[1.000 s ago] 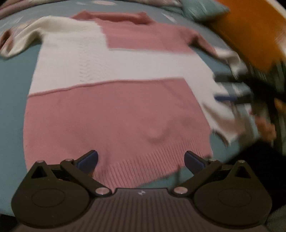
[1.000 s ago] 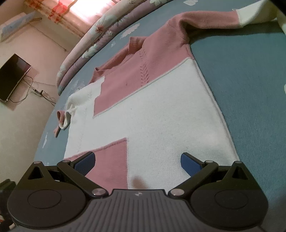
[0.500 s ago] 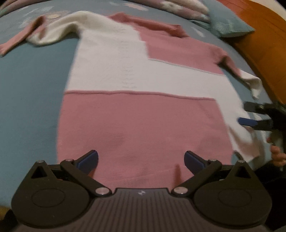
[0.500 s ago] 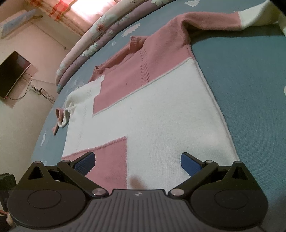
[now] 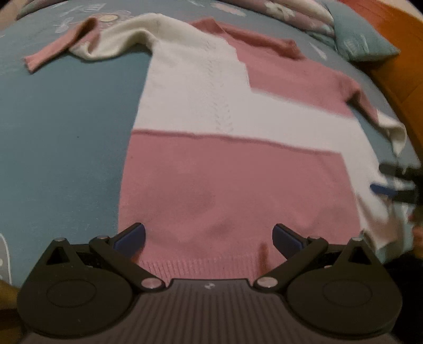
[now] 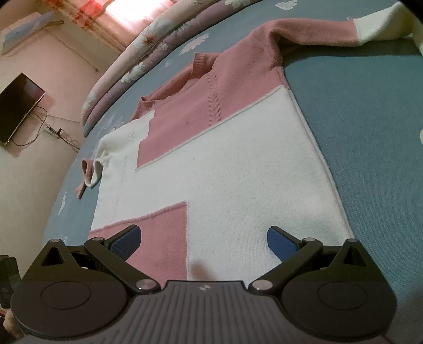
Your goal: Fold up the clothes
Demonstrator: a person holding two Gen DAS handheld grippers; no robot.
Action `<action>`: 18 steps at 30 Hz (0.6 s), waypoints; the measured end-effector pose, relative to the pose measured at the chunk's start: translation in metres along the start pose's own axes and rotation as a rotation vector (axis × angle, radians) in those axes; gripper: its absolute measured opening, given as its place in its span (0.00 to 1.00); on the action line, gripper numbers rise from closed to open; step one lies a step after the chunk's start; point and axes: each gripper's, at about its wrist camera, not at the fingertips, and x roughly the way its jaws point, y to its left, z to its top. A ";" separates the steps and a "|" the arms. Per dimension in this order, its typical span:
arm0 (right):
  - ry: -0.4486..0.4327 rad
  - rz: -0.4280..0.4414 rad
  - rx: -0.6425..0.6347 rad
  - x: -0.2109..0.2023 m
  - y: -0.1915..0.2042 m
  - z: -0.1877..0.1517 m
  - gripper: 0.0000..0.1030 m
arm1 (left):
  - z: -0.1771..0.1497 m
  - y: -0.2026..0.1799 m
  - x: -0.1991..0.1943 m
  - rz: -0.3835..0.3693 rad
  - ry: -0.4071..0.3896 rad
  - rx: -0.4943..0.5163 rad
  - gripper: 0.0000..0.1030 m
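Beside the flat sweater [image 5: 238, 180], a pillow [image 5: 362, 39] lies clear.

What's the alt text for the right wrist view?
A pink and white sweater lies spread flat, front up, on a blue bedspread, its hem nearest the camera. The open right gripper sits at the hem, holding nothing. A wall-mounted TV shows at far left.

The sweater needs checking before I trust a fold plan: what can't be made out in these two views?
- Sweater hem: hidden under the open left gripper body in the left wrist view, and under the open right gripper in its own.
- Right sleeve cuff: cut off by the frame edge, right wrist view.
- The right gripper seen from the left wrist view: blurred at the edge.
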 end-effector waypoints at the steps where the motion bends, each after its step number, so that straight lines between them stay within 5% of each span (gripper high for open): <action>1: 0.001 0.002 0.002 0.000 -0.001 0.000 1.00 | -0.001 -0.003 -0.002 -0.025 0.006 0.008 0.99; 9: 0.004 -0.014 -0.025 0.000 0.003 -0.001 1.00 | -0.015 -0.013 0.003 -0.048 0.069 0.014 0.99; 18: 0.002 -0.022 -0.046 0.000 0.005 -0.003 1.00 | 0.011 -0.095 0.025 -0.253 0.020 0.220 0.99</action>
